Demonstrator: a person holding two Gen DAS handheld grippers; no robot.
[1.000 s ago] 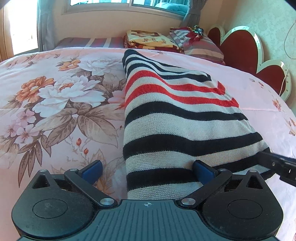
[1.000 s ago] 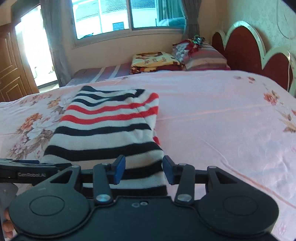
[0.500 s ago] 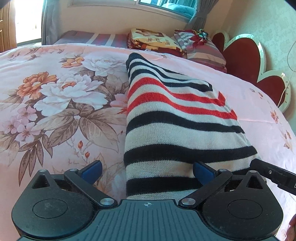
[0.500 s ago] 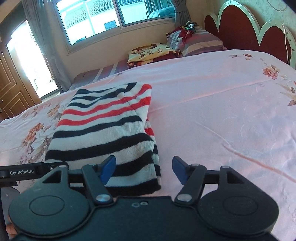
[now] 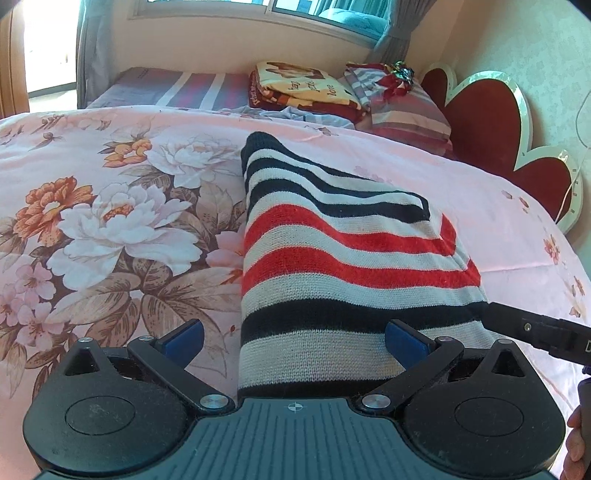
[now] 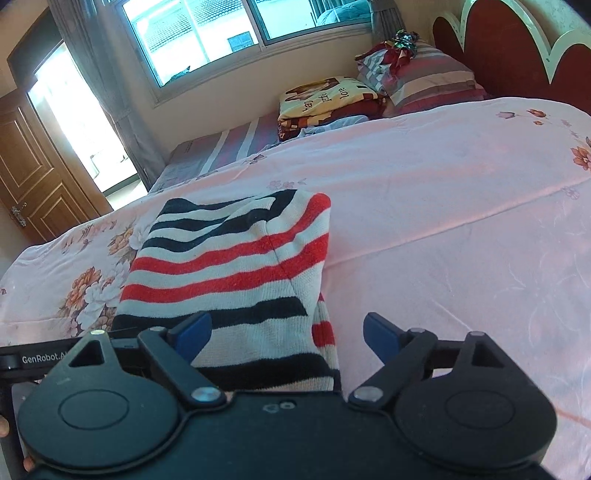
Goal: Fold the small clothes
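A striped knit sweater (image 5: 343, 258), navy, white and red, lies folded lengthwise on the pink floral bedspread (image 5: 110, 229). My left gripper (image 5: 293, 338) is open, its blue pads astride the sweater's near left part. In the right wrist view the sweater (image 6: 236, 266) lies ahead and to the left. My right gripper (image 6: 286, 338) is open wide over the sweater's near right corner, holding nothing. The right gripper's body (image 5: 535, 328) shows at the sweater's right edge in the left wrist view.
Folded blankets (image 5: 303, 88) and striped pillows (image 5: 399, 107) are piled at the far end of the bed. A red scalloped headboard (image 5: 491, 129) stands on the right. A window (image 6: 229, 33) and a wooden door (image 6: 33, 173) are beyond the bed.
My right gripper has opened wider, from narrowly apart to wide. Both grippers have pulled back and tilted up a little. The sweater lies as before.
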